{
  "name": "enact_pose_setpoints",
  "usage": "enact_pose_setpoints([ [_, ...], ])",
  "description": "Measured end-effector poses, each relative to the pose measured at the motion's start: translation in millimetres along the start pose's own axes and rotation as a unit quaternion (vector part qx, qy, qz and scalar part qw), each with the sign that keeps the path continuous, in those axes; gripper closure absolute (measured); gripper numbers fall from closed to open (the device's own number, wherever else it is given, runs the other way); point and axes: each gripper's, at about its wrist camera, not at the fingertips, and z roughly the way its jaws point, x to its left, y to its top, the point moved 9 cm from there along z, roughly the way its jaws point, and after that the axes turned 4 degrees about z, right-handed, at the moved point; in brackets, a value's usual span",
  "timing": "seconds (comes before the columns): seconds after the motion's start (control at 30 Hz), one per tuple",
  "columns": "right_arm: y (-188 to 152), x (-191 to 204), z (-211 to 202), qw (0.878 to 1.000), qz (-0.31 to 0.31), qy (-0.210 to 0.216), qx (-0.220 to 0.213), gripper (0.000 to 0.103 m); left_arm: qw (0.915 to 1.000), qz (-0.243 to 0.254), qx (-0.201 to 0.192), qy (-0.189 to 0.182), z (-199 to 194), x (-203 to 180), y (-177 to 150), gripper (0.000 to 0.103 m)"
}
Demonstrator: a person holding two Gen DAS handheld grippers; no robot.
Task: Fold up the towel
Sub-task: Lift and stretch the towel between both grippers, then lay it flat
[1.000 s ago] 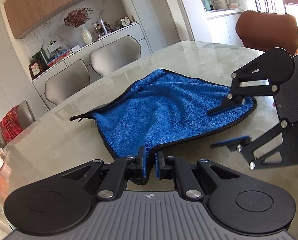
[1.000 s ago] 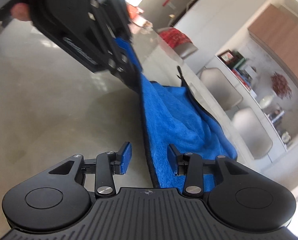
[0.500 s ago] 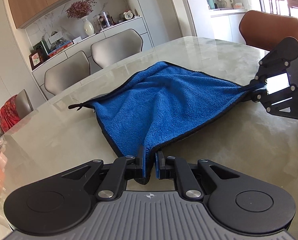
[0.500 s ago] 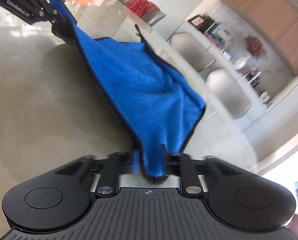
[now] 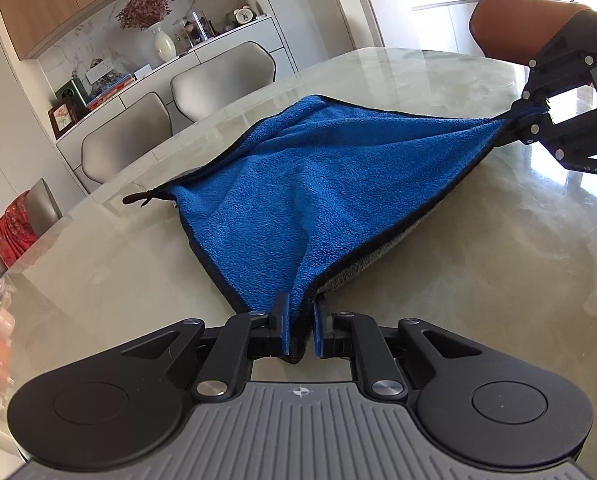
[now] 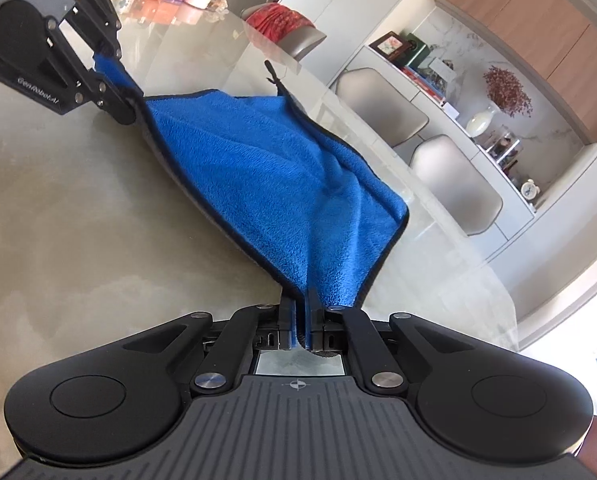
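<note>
Left wrist view: low over the table (image 5: 98, 272), looking forward along its own fingers, close on one corner of the towel (image 5: 318, 184). Right wrist view: same low stance, rolled – room tilted. Shared – towel (image 6: 266, 176), table (image 6: 58, 220), each other's gripper, far chairs (image 5: 126, 136) and shelf.

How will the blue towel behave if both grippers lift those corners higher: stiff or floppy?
Probably floppy: the blue towel sags and creases between the left gripper and right gripper. Likely light, since pinched corners alone raise its near edge. Its far edge lies on the table and may drag.
</note>
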Motion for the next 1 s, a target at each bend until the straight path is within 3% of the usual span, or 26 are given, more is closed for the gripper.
enact_pose_setpoints([
  [0.3, 3.9, 20.4, -31.6, 0.999, -0.025, 0.026, -0.004, 0.099, 0.9991, 0.026, -0.023, 0.024, -41.7, 6.8, -7.6, 0.098],
  [0.5, -2.3, 46.7, -50.3, 0.998, -0.037, 0.054, 0.009, 0.099, 0.9986, 0.049, -0.009, 0.018, -63.0, -4.3, -23.7, 0.097],
  [0.67, -11.2, 58.7, -52.2, 0.996, -0.058, 0.06, 0.027, 0.098, 0.997, 0.073, 0.025, 0.009, -60.0, -14.1, -40.9, 0.09],
  [0.8, -12.0, 59.0, -55.9, 0.995, -0.06, 0.074, 0.033, 0.097, 0.9961, 0.075, 0.047, -0.006, -62.3, -12.0, -47.4, 0.077],
  [0.9, -9.8, 53.9, -62.2, 0.994, -0.061, 0.087, 0.033, 0.096, 0.9955, 0.082, 0.048, -0.009, -70.6, -4.8, -48.6, 0.061],
  [1.0, -4.5, 42.9, -67.9, 0.993, -0.055, 0.1, 0.028, 0.095, 0.9949, 0.087, 0.048, -0.014, -79.0, 2.6, -48.7, 0.057],
])
